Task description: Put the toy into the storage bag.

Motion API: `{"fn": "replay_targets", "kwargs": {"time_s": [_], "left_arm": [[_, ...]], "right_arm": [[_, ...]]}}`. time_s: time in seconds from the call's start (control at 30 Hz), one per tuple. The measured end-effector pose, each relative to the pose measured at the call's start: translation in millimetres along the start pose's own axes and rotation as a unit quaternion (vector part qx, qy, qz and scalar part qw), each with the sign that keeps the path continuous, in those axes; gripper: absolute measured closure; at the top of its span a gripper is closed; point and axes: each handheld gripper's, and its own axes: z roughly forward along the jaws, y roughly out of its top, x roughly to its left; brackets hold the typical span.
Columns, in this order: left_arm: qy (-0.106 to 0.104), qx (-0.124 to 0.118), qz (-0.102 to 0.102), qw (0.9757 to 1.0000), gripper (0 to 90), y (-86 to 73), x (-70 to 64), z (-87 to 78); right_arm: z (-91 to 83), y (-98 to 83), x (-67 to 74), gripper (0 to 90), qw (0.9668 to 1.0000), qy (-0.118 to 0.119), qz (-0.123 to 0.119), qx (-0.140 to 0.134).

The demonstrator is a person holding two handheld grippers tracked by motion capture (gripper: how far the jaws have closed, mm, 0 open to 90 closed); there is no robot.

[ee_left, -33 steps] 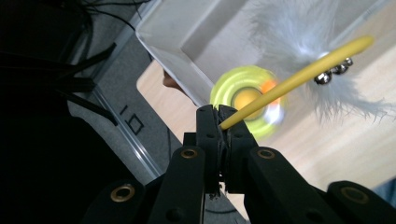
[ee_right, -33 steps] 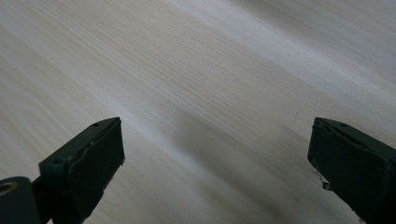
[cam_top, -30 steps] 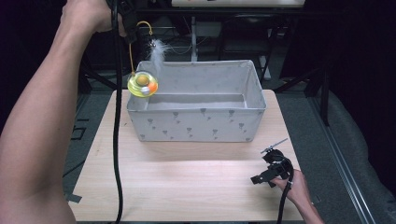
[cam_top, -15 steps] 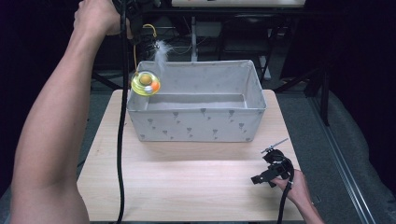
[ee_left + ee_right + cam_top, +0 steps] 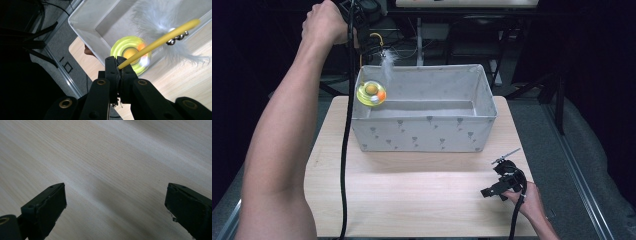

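Note:
My left gripper (image 5: 363, 17), held high at the back left, is shut on the yellow wand (image 5: 155, 42) of a cat toy; in its own view the left gripper (image 5: 116, 60) pinches the wand's end. A white feather (image 5: 388, 62) and small metal bells (image 5: 177, 38) hang on the wand. Below dangles a yellow-green disc (image 5: 371, 93) with small balls, blurred, above the left rim of a grey fabric bin (image 5: 422, 132). My right gripper (image 5: 502, 182) rests open on the wooden table (image 5: 412, 200) at the front right, with only bare wood between its jaws in the right gripper view (image 5: 115, 195).
The bin (image 5: 82, 22) stands at the back middle of the table, and its inside looks bare. A black cable (image 5: 346, 150) hangs from the left gripper down across the table's left side. Dark frames and cables stand behind the table.
The left hand has moved a little right and down with the toy. The disc has swung from outside the bin's left wall to above its left rim. The right gripper has stayed put.

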Motion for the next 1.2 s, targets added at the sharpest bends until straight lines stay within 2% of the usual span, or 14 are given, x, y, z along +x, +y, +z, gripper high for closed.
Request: {"fn": "replay_targets", "kwargs": {"time_s": [0.07, 0.13, 0.2, 0.3, 1.2], "left_arm": [[-0.001, 0.000, 0.000, 1.0000, 87.9, 0.1, -0.4, 2.4], [-0.003, 0.000, 0.002, 1.0000, 87.9, 1.0, -1.7, 6.8], [-0.007, 0.001, 0.004, 1.0000, 87.9, 1.9, -2.9, 10.5], [-0.013, -0.002, 0.005, 0.9999, 87.9, 2.7, -3.9, 16.2], [-0.053, 0.003, 0.004, 0.9986, 87.9, -2.0, -7.7, 62.3]], "right_arm": [[0.8, -0.6, 0.8, 3.5, 1.0000, -0.001, 0.006, -0.007], [0.8, -0.3, 0.7, 3.5, 1.0000, 0.000, 0.004, -0.005], [-0.7, 0.7, -0.5, 3.5, 0.9999, -0.002, -0.008, 0.010], [-0.2, 0.4, -0.1, 3.5, 1.0000, 0.000, -0.003, 0.004], [-0.7, 0.7, 0.0, 3.5, 0.9999, 0.001, -0.009, 0.012]]}}
